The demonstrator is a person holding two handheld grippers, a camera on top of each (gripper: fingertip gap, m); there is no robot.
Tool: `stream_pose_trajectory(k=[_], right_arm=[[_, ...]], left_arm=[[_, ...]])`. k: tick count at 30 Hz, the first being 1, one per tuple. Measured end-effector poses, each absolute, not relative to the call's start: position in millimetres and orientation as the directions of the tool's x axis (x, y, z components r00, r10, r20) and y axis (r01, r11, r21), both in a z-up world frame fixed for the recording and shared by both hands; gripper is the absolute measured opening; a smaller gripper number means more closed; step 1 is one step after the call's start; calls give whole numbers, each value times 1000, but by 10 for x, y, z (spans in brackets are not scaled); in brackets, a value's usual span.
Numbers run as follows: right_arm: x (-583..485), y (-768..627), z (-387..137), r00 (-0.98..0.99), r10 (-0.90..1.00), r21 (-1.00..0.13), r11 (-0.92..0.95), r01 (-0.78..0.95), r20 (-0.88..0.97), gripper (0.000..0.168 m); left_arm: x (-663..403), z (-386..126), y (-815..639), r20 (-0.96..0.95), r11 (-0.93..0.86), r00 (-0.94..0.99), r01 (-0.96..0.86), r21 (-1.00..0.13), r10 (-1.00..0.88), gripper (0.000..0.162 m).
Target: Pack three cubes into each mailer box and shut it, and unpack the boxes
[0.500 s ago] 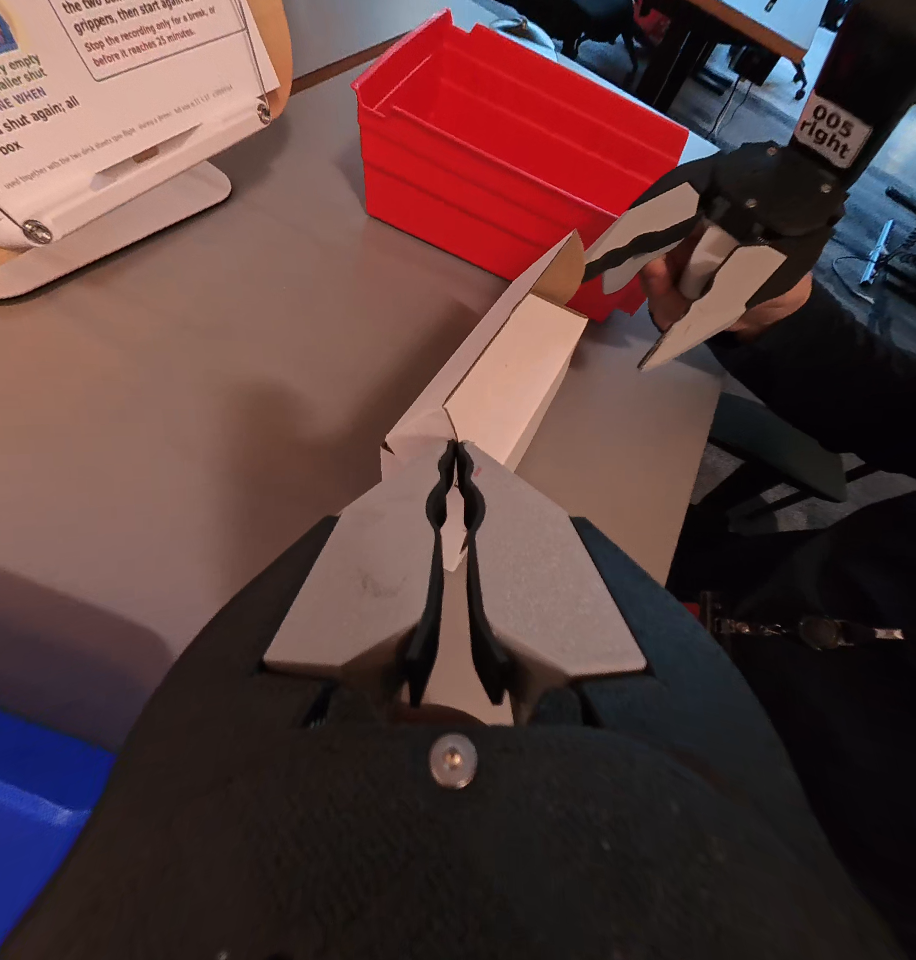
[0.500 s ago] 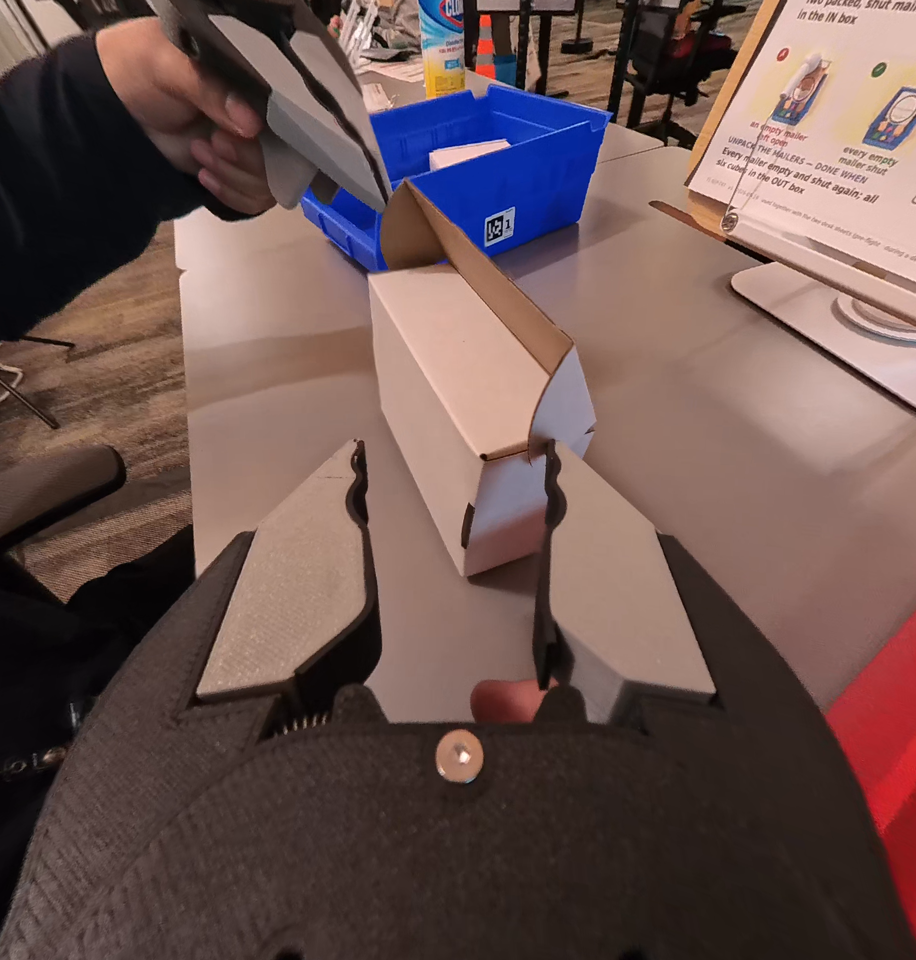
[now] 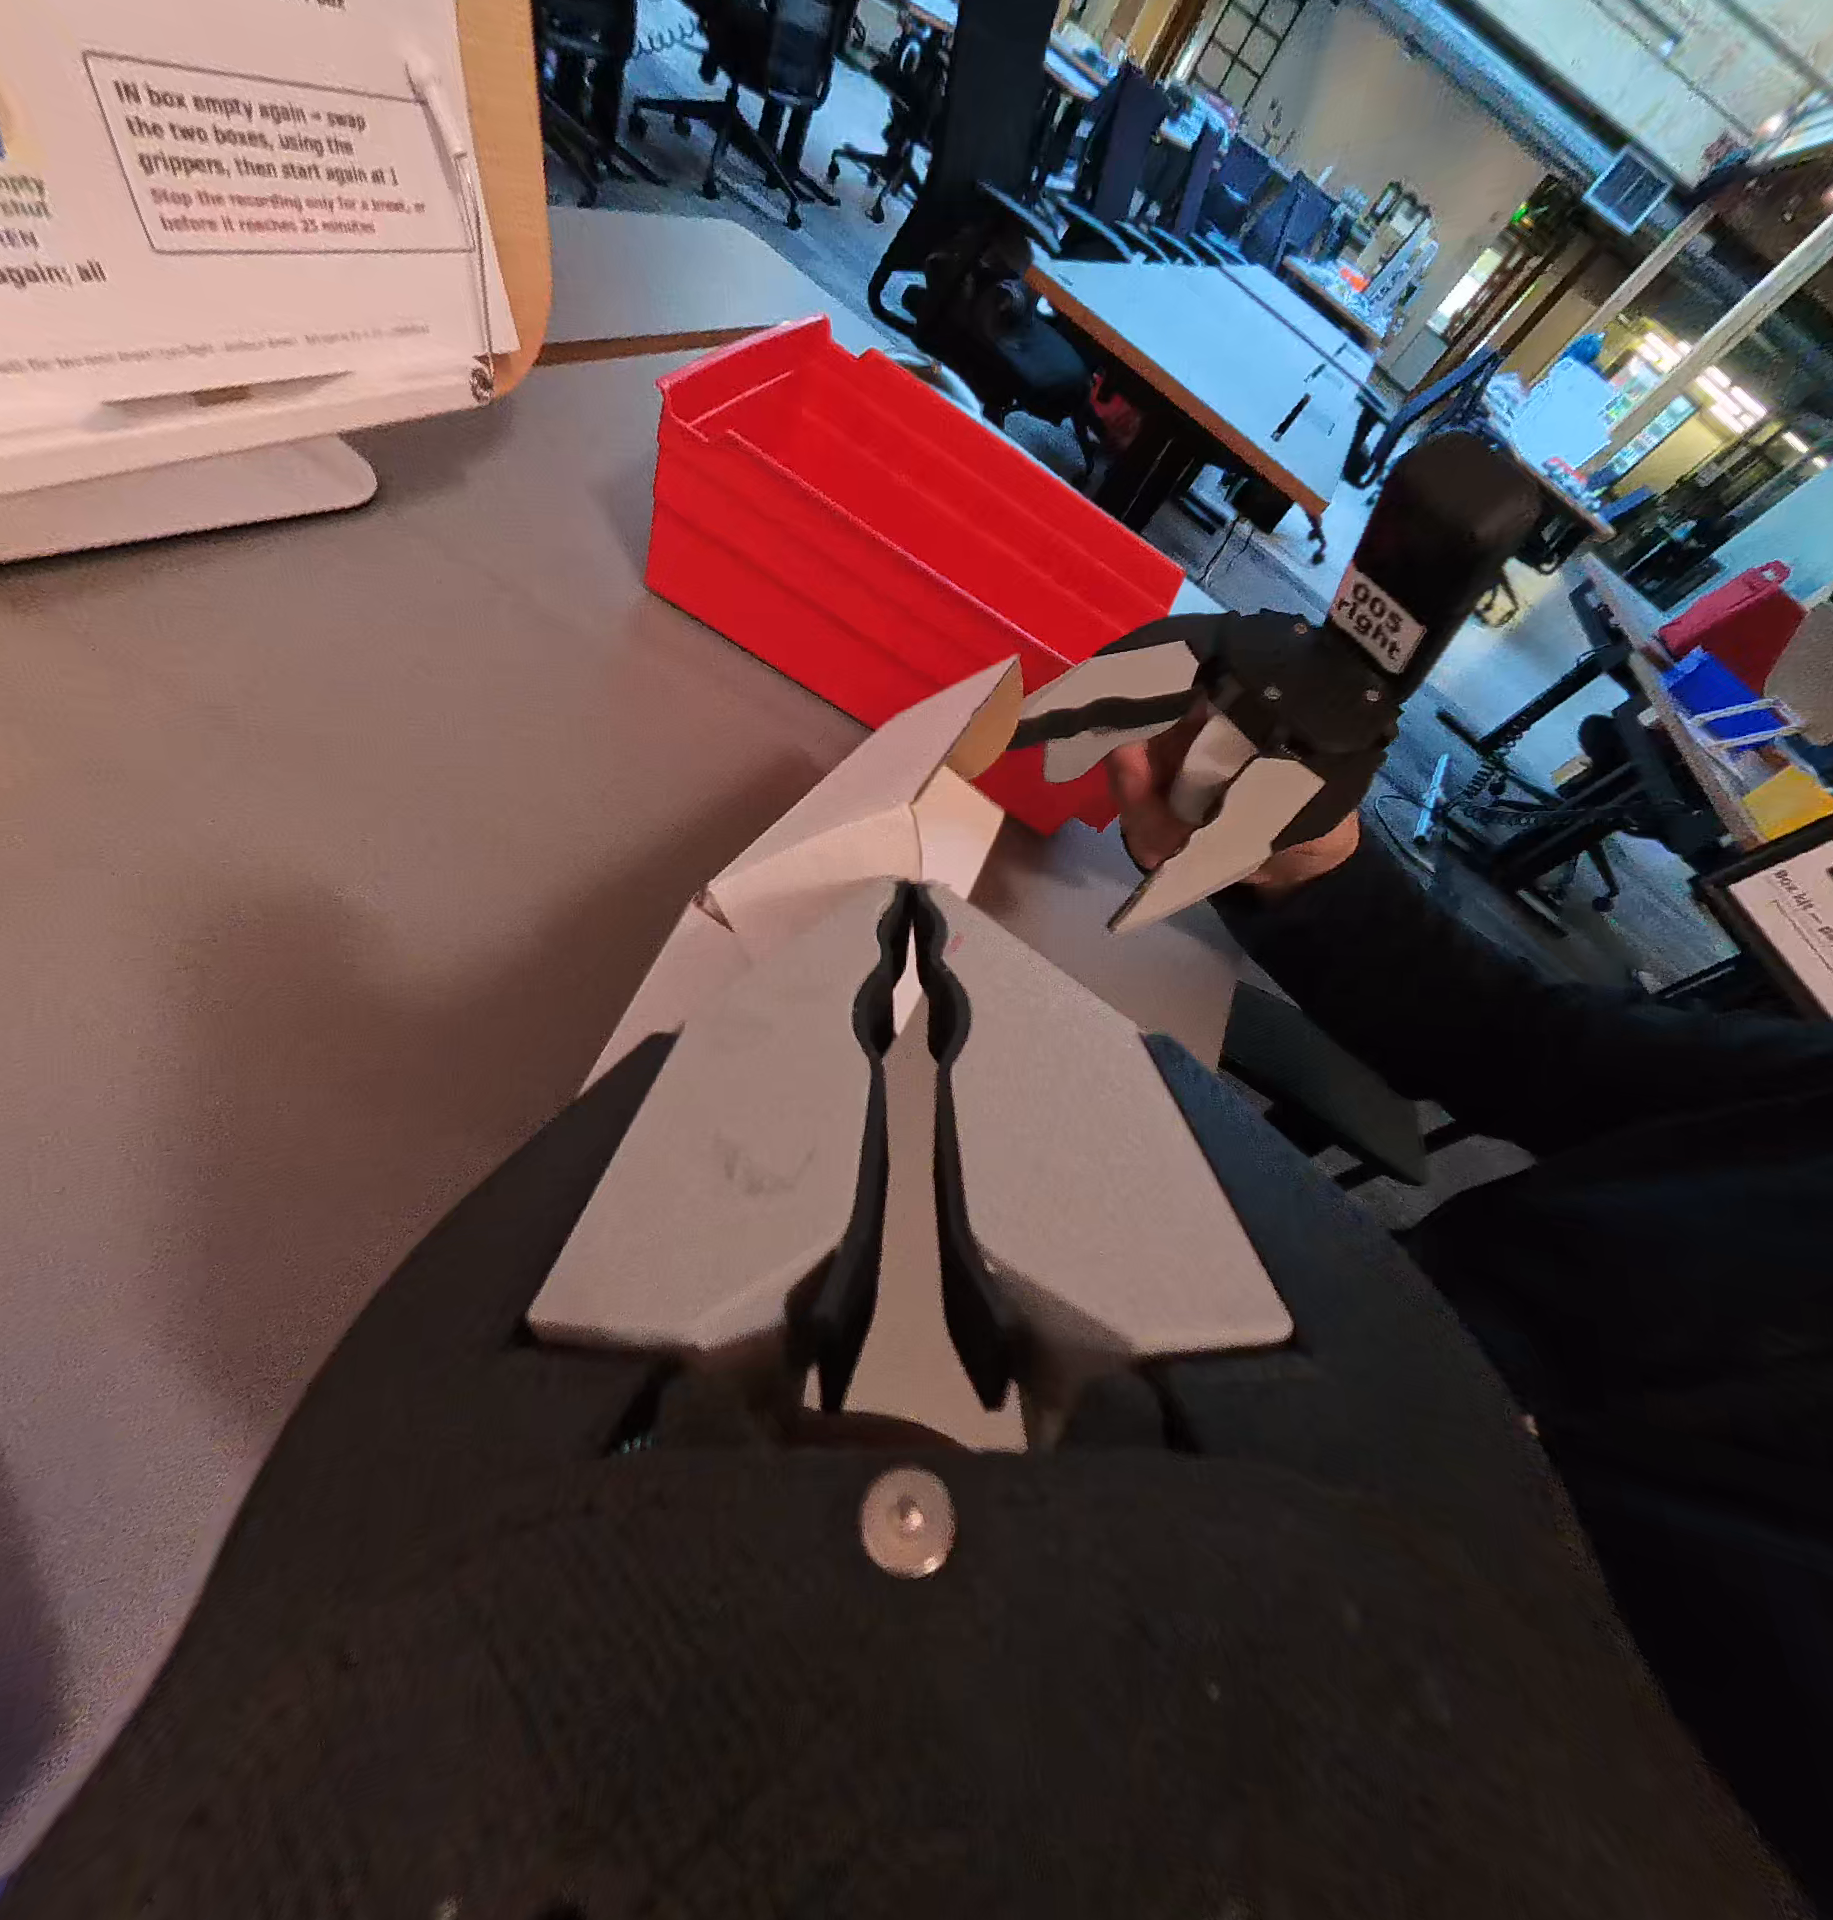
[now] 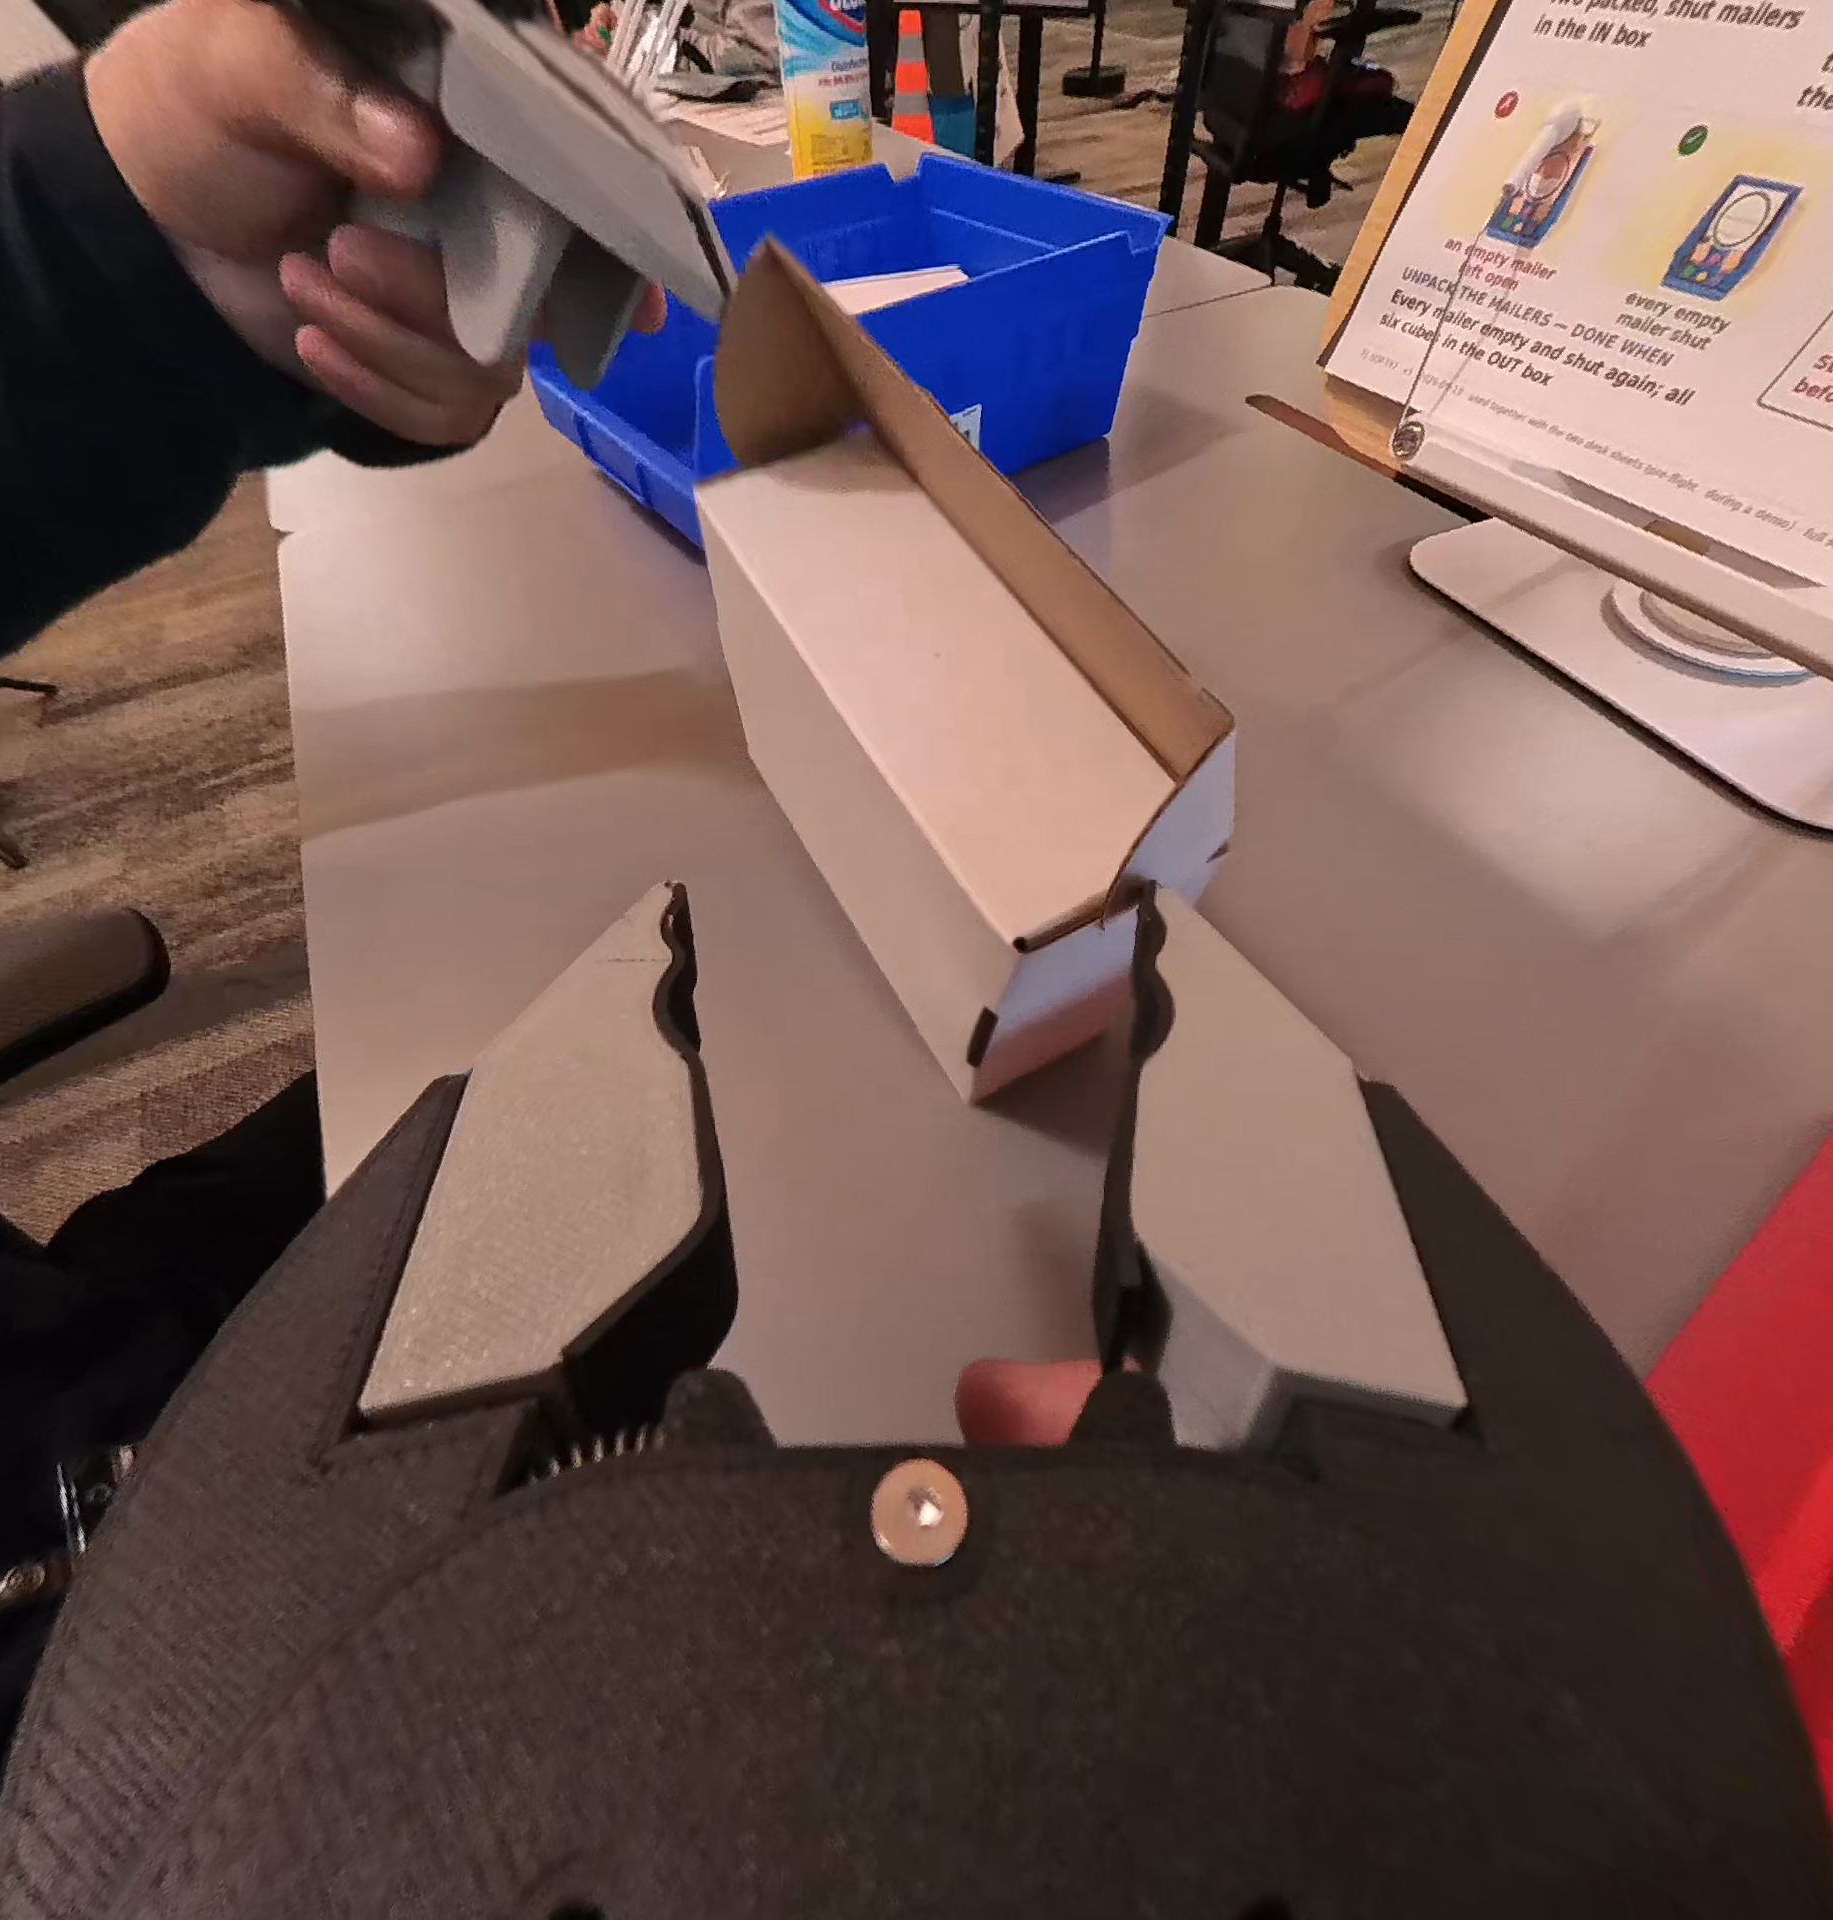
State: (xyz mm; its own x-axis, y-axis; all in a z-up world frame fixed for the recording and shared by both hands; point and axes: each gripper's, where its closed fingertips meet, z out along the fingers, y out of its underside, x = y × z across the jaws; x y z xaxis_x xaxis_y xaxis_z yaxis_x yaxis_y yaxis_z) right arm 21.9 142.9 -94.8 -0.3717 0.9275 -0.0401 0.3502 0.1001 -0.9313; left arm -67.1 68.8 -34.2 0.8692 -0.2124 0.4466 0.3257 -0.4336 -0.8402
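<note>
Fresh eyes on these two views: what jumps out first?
The long white mailer box on the grey table, its brown-lined lid flap raised. The left gripper is shut on that flap at its far end, while the right gripper hangs open at the near end. Next come the bins: a red bin behind the right gripper and a blue bin past the box's far end.

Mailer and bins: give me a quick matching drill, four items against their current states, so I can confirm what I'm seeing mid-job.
Items:
1. Mailer
2. Left gripper
3. Right gripper
4. Blue bin

States:
A. jaws wide apart, gripping nothing
B. flap raised, resting on the table
C. holds a white item
D. jaws shut on the flap

Pairs: 1-B, 2-D, 3-A, 4-C
</note>
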Motion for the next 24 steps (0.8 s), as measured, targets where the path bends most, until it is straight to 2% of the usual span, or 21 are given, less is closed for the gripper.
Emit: stream_pose_trajectory(k=[3, 9, 11, 14, 18, 20, 22, 24], right_arm=[[212, 1418, -920, -375, 926, -935, 98, 340, -39, 81], [144, 1426, -923, -363, 931, -924, 121, 364, -22, 85], [113, 1466, -936, -339, 941, -920, 129, 371, -5, 79], [106, 1485, -938, -335, 941, -924, 85, 372, -48, 75], [122, 1509, -920, -344, 933, -929, 35, 368, -101, 74], [120, 1505, -909, -348, 931, -930, 30, 366, -106, 74], [110, 1498, -908, -347, 932, -930, 35, 365, -101, 75], [99, 1494, -910, -346, 933, -930, 39, 365, -96, 75]], left_arm=[[-794, -561, 680, 378, -469, 917, 280, -838, -128, 0], [-785, -668, 644, 372, -477, 922, 281, -833, -106, 0], [-826, -665, 646, 314, -485, 946, 240, -841, -77, 0], [-788, -609, 627, 240, -495, 967, 171, -852, -80, 12], [-748, -443, 608, 66, -481, 996, 31, -876, -54, 13], [-525, -356, 651, -29, -470, 993, -79, -879, -113, 4], [-261, -423, 737, -142, -497, 973, -216, -840, -182, 0], [-132, -663, 859, -262, -571, 940, -341, -747, -219, 0]])
